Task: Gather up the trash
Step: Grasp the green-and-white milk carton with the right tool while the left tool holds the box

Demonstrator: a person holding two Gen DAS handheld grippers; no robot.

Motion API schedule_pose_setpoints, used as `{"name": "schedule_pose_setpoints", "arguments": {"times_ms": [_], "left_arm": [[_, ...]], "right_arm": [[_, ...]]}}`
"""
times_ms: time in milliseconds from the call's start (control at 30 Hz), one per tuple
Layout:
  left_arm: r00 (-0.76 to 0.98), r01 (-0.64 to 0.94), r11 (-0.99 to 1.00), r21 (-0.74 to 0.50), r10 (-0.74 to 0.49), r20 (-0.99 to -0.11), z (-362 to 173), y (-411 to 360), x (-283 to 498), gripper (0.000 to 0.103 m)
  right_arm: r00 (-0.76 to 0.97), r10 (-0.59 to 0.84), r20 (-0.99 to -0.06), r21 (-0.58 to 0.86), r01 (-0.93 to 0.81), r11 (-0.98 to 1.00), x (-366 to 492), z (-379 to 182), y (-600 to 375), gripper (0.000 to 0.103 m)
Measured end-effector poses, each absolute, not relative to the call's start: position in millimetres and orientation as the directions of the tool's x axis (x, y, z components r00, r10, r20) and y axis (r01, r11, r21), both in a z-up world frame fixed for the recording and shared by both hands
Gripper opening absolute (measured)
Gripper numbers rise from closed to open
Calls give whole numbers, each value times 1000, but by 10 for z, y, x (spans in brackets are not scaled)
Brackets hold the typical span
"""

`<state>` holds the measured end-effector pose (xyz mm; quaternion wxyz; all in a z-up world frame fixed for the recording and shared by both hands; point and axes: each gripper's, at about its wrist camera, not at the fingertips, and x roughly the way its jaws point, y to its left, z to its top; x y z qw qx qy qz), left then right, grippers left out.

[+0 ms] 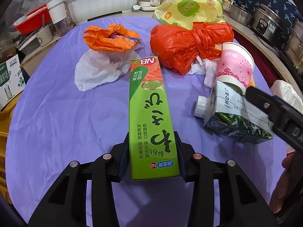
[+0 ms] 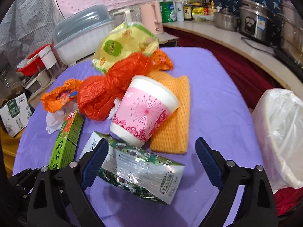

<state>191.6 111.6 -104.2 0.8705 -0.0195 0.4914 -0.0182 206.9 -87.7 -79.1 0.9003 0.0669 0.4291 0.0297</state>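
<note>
A purple cloth-covered table (image 1: 56,113) holds trash. At its centre, a long green cardboard box (image 1: 151,113) printed "NB" is pinched by the left gripper (image 1: 152,158). Right of the box, the right gripper (image 2: 151,162), spread wide, straddles a crumpled glossy green-and-white carton (image 2: 140,174) below a pink flowered paper cup (image 2: 144,111).

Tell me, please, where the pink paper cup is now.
The pink paper cup lies tilted mid-table in the right wrist view, between the red plastic bag and the orange mesh cloth, just behind the crushed carton.
</note>
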Motion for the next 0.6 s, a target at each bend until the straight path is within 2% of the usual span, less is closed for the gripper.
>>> {"name": "schedule_pose_setpoints", "arguments": {"times_ms": [167,333,600], "left_arm": [[507,24,998,-55,-59,-860,-1040,1093,1794,40],[495,47,997,-56,-73,-866,-1068,1030,1632,39],[491,63,997,-54,-78,-868,-1057,1004,1427,39]], "right_arm": [[586,194,-787,228,-16,974,1936,-913,-910,83],[559,213,-801,222,-54,974,1701,-952,-844,82],[528,217,-821,200,-89,976,1472,-1007,-740,75]]}}
